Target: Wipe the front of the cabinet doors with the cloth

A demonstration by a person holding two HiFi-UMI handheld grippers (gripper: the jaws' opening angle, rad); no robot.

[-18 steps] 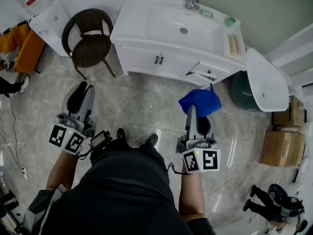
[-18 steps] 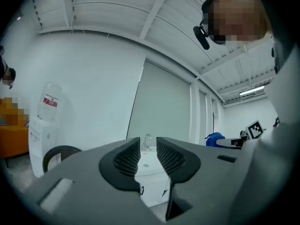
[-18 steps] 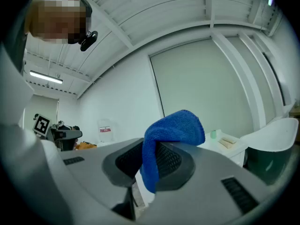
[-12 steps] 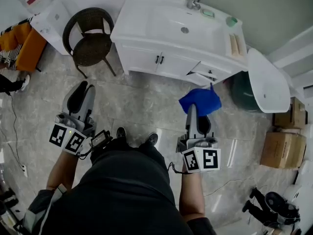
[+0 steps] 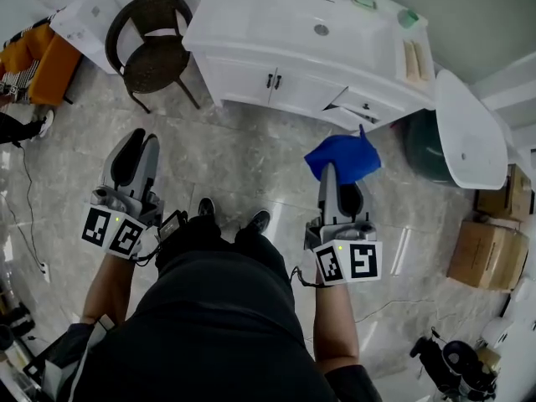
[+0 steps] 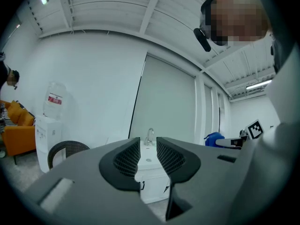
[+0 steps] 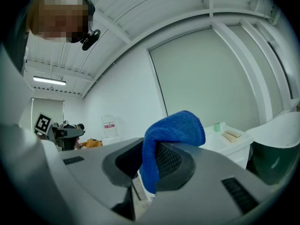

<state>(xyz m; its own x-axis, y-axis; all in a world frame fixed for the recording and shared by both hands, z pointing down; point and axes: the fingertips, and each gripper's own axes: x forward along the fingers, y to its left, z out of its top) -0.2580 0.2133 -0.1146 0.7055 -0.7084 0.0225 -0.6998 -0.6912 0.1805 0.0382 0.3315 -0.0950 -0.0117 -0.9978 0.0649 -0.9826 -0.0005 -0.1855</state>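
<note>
Right tool [image 5: 328, 179]: clamped on blue cloth [image 5: 342, 157]. Left tool [image 5: 135, 146]: slightly parted, empty. Step: approach, likely; next, press cloth to cabinet doors [image 5: 270, 87].

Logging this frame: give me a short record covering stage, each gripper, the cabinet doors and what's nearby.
Stage: approach, cloth not yet touching the cabinet
Right gripper: shut on blue cloth
Left gripper: jaws slightly apart, nothing between them
Cabinet doors: look closed, under the white sink, ahead of the person
Nearby: dark wicker chair to the left of the cabinet
</note>
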